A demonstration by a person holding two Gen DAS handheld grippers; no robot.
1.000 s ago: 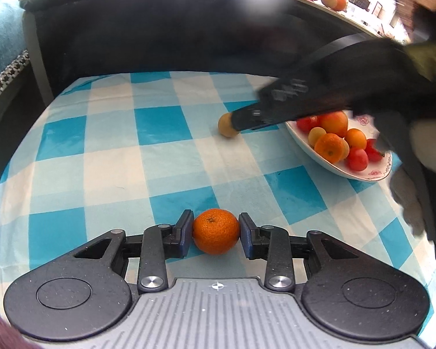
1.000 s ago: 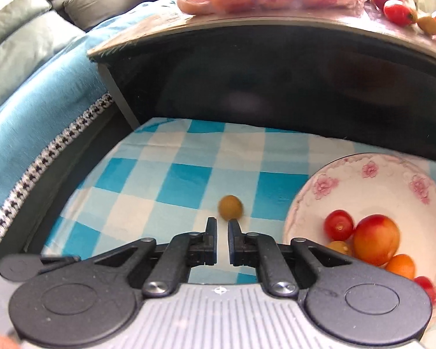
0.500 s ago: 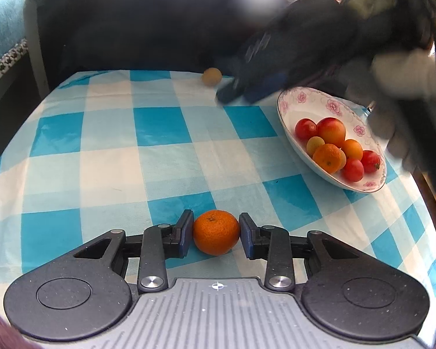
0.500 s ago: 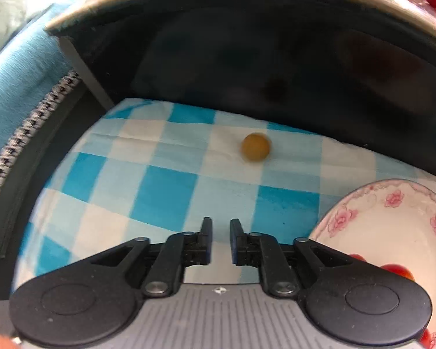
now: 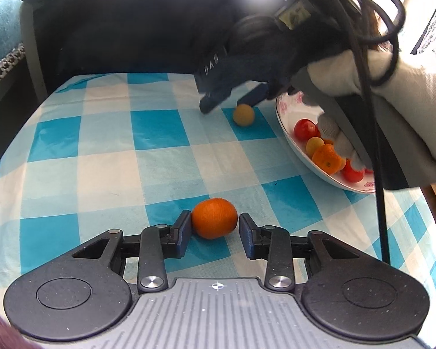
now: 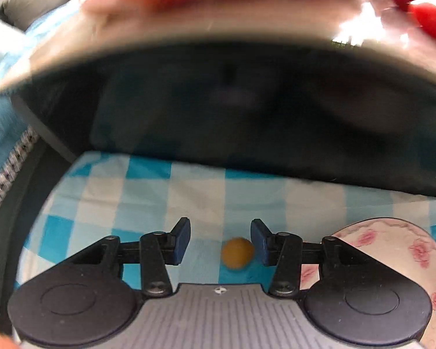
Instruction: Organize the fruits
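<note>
My left gripper (image 5: 213, 226) is shut on an orange mandarin (image 5: 214, 218) low over the blue-checked cloth (image 5: 101, 174). A small yellow fruit (image 5: 243, 115) lies on the cloth just left of the flowered plate (image 5: 293, 101). My right gripper (image 5: 226, 104), held by a gloved hand (image 5: 392, 101), hangs over it. In the right wrist view the right gripper (image 6: 221, 229) has its jaws opening, and the yellow fruit (image 6: 237, 253) lies between the fingers, close to the right one, with neither pad pressing on it. The plate (image 6: 392, 232) is at the lower right there.
The plate holds several red tomatoes (image 5: 305, 129) and oranges (image 5: 328, 158). A dark wall (image 5: 130, 29) closes off the back of the cloth under an upper ledge with red fruits (image 6: 427, 20). A black cable (image 5: 378, 174) hangs from the right hand.
The right gripper's jaws went from shut to open as it moved over the small yellow fruit. That fruit rolled toward the back, then came back near the plate. The left gripper kept still with the mandarin.
</note>
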